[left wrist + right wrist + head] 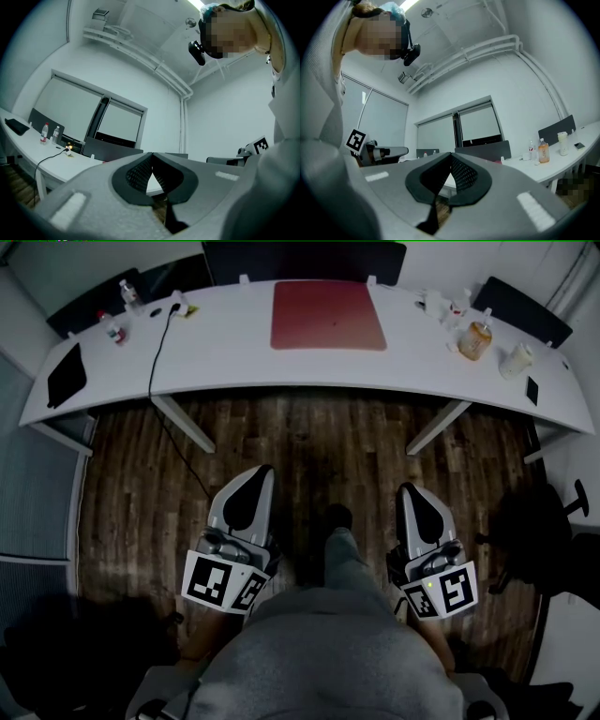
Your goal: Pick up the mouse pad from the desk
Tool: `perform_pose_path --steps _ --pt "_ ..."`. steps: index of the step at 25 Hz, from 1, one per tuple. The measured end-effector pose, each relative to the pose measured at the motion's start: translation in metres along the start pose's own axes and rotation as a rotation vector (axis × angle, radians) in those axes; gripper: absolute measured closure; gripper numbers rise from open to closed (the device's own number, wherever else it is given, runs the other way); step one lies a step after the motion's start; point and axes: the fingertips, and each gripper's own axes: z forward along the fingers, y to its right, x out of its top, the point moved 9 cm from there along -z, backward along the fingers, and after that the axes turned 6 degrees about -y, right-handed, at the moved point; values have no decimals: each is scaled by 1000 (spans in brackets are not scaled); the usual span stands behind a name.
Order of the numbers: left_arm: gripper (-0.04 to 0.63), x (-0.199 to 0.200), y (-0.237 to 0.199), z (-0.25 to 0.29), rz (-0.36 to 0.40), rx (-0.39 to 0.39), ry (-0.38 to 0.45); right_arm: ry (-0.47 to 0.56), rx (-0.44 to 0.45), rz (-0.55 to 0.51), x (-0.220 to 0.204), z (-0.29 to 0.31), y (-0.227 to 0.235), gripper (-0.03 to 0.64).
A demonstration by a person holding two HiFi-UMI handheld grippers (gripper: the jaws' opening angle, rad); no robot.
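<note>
The red mouse pad (328, 315) lies flat at the middle of the long white desk (234, 362), near its far edge. My left gripper (262, 472) and my right gripper (405, 489) hang over the wooden floor, well short of the desk, both pointing toward it. Each one is shut with nothing between its jaws, as the left gripper (151, 157) and the right gripper (451, 157) show in their own views. The pad is only a thin red sliver (493, 161) in the right gripper view.
A black cable (155, 362) runs off the desk's left part to the floor. Bottles (127, 296) and a black pouch (66, 374) sit at the left end; an orange bottle (475, 340), a white cup (516, 360) and a phone (532, 390) at the right. Dark chairs stand behind the desk and one (539, 531) at right.
</note>
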Motion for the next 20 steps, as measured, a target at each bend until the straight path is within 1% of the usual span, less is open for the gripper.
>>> perform_pose_path --steps 4,8,13,20 --pt "597 3 -13 23 10 23 3 1 14 6 1 25 19 617" --pt "597 6 -24 58 18 35 9 -8 51 -2 4 50 45 617" --pt "597 8 -35 104 26 52 6 -18 45 9 6 85 86 617" --pt "597 17 -40 162 45 74 21 -6 77 9 18 131 142 617"
